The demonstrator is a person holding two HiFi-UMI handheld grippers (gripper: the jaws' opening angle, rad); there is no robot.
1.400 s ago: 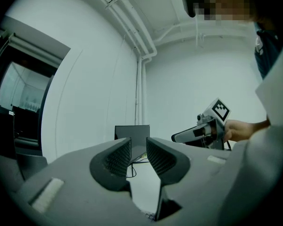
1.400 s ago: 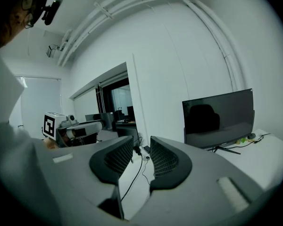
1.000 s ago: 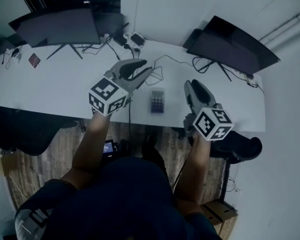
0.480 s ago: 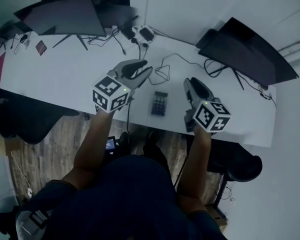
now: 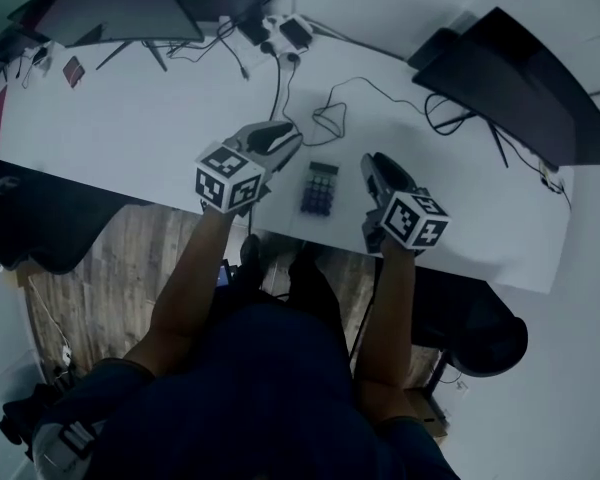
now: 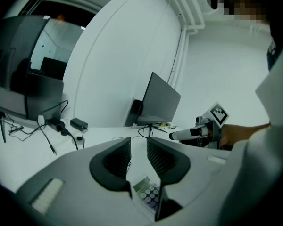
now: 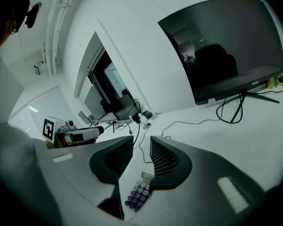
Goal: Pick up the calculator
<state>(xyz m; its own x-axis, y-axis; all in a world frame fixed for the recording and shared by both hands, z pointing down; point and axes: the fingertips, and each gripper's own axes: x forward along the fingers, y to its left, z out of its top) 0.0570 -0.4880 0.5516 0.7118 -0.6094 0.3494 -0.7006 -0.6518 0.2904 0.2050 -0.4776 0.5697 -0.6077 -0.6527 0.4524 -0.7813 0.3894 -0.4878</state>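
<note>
The calculator (image 5: 319,188), small with dark keys and a pale display, lies flat on the white desk (image 5: 130,138) near its front edge. My left gripper (image 5: 292,140) hovers just left of it and my right gripper (image 5: 372,163) just right of it, both open with nothing between the jaws. In the left gripper view the calculator (image 6: 148,193) shows low between the jaws of my left gripper (image 6: 138,142), with the right gripper (image 6: 198,132) beyond. The right gripper view looks past my right gripper (image 7: 141,140) to the calculator (image 7: 139,194) and the left gripper (image 7: 73,134).
A dark monitor (image 5: 120,8) stands at the back left and another (image 5: 520,78) at the back right. A looped black cable (image 5: 330,118) and a power strip (image 5: 280,30) lie behind the calculator. Office chairs (image 5: 40,233) sit beside the desk over the wooden floor.
Both grippers have closed in beside the calculator, the left one dropping lower toward the desk. The head view has shifted. The calculator has not moved.
</note>
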